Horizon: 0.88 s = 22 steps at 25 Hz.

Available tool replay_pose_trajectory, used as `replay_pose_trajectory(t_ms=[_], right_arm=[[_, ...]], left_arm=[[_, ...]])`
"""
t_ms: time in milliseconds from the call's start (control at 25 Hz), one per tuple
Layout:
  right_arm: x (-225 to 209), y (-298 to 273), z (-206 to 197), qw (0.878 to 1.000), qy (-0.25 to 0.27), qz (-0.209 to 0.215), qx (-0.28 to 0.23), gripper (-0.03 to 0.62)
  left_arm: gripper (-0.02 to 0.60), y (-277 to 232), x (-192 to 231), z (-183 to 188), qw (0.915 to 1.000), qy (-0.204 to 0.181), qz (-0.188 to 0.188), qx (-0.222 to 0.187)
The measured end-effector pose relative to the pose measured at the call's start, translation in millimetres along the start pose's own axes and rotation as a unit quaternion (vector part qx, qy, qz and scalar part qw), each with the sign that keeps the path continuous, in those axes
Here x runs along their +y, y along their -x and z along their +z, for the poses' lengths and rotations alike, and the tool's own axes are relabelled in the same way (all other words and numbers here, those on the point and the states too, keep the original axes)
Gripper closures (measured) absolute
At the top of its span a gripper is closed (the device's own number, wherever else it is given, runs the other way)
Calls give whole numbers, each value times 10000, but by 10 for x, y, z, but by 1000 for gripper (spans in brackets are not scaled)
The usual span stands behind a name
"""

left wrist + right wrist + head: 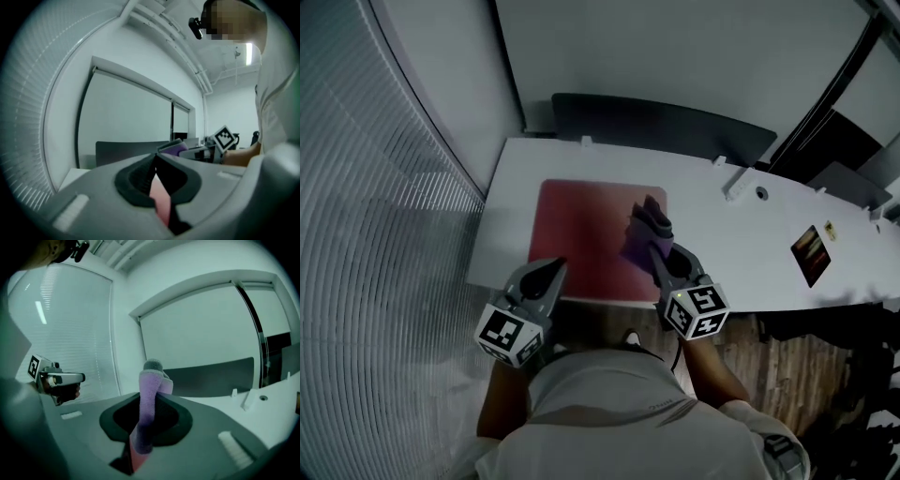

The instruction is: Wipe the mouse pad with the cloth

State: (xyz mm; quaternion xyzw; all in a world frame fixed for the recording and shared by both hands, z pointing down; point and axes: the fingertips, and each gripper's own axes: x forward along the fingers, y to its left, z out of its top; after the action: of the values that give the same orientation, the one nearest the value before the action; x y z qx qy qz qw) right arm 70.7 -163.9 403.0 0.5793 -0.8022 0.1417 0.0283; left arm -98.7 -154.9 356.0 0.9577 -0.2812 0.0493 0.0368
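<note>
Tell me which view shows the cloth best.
Right gripper view: the cloth stands close and central, pinched between the jaws. Head view shows it small, over the right side of the mouse pad. Left gripper view catches only a distant purple sliver.

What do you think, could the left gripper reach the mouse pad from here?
Probably yes: the left gripper hangs at the near left edge of the mouse pad with nothing between them, and the right gripper holds the cloth farther right.

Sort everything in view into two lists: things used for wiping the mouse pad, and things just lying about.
In use: mouse pad, cloth, right hand-held gripper.
Lying about: dark card, white fitting, dark panel.
</note>
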Motion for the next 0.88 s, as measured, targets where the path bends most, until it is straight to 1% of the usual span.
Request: replay_pose_trajectory(t_ms=[120,200,360,640,880], right_arm=[[137,-41,195,9994,284,2,-183,540],[194,-93,239,9992,305,60,-233,540],[274,-207,228,9992,265,222,-204,540],[333,-333,206,9992,215,310,-159,540],[315,-344,174,9992,186,331,-120,540]], left_arm=[[581,171,124,90,9995,-87,248,-153],[581,241,183,106,9992,-134,341,-163],[581,321,261,75,9989,-105,434,-124],[581,317,333,37,9990,-100,433,-23],[581,235,328,63,9994,-122,331,-4]])
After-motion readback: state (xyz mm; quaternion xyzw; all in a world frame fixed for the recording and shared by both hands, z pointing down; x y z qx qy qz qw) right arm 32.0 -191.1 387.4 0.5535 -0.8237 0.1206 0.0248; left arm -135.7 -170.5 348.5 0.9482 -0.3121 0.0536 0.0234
